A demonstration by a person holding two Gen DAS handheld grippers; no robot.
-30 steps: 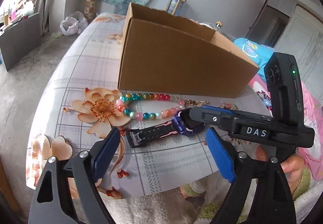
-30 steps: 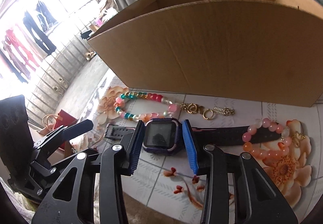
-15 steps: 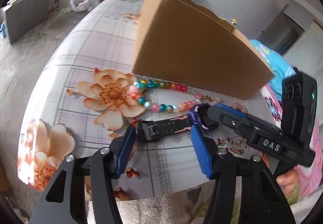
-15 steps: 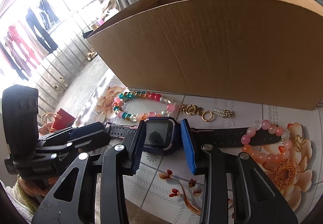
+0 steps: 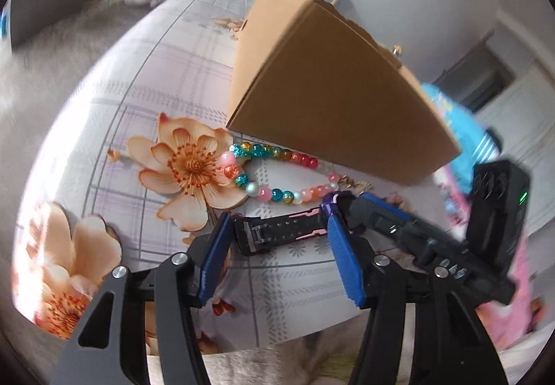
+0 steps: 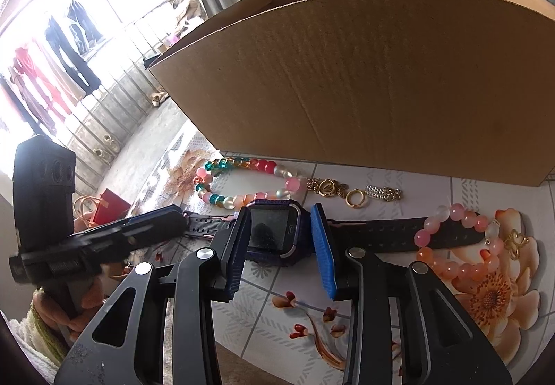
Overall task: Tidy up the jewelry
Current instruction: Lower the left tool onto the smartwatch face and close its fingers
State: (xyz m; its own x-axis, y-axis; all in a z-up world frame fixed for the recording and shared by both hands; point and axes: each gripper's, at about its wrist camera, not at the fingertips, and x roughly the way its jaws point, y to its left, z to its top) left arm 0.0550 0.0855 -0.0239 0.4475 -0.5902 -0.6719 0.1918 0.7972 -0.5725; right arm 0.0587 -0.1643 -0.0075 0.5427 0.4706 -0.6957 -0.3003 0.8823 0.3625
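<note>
Cardboard box [image 6: 381,79]: one
Watch [image 6: 274,232]: one, purple case with black strap
Bead bracelets: two — a multicoloured one [image 6: 242,176] and a pink one [image 6: 458,246]
Gold trinkets [image 6: 350,192]: a small cluster by the box, exact count unclear
Claws: two — left claw [image 5: 277,239], right claw [image 6: 281,242]

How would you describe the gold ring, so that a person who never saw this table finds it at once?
Start at the big cardboard box standing on the flowered tablecloth. Along its near bottom edge lies a short row of small gold pieces, between the multicoloured bead bracelet and the pink bead bracelet. The gold ring is the only plain round hoop there.
</note>
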